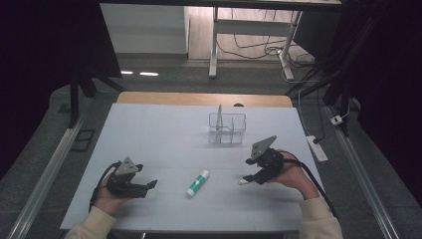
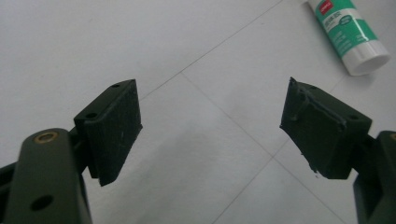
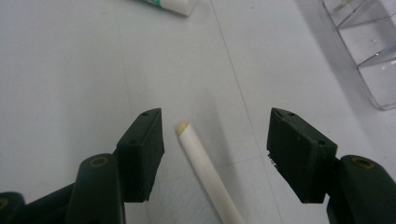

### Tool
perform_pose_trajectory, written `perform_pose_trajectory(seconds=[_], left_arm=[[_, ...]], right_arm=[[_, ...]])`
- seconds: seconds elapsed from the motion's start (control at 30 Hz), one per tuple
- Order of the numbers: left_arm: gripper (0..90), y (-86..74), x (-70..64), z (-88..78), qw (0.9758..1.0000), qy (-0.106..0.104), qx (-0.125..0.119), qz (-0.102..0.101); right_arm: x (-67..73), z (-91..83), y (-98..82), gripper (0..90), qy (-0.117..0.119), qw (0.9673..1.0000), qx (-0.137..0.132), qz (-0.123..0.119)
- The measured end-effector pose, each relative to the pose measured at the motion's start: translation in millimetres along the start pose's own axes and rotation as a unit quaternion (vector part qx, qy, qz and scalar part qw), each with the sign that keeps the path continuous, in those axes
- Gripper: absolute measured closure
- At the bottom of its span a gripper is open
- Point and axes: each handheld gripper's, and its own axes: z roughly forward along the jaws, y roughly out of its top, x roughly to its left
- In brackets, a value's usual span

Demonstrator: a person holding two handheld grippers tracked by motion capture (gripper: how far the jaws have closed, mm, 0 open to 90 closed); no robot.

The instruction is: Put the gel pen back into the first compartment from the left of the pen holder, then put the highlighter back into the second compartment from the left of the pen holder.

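White table (image 1: 164, 129): clear acrylic divided organizer (image 1: 227, 128) sits toward the far edge, right of centre; green-and-white glue stick (image 1: 198, 182) lies flat near the near edge, about mid-width. Right tool (image 1: 247, 178) near the right edge, jaws wide, with a thin white stick (image 3: 205, 175) lying on the table between them, pads not touching it. Left tool (image 1: 149, 185) near the near-left corner, jaws wide and empty, glue stick just beyond them.
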Motion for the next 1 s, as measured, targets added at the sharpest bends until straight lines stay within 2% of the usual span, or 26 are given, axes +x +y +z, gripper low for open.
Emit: perform_pose_trajectory(seconds=[0.2, 0.6, 1.0], left_arm=[[20.3, -0.3, 1.0, -1.6, 1.0, -0.001, -0.004, -0.003], [20.3, -0.2, 0.9, -1.6, 1.0, 0.0, -0.003, -0.002], [20.3, -0.6, 0.7, -0.8, 1.0, 0.003, 0.001, 0.001]], right_arm=[[0.2, 3.4, -1.4, 36.3, -0.001, 0.9997, 0.024, -0.008], [-0.6, 11.8, -5.1, 36.5, 0.001, 0.9984, 0.053, -0.019], [-1.7, 18.4, -10.8, 36.5, 0.001, 0.9965, 0.083, -0.013]])
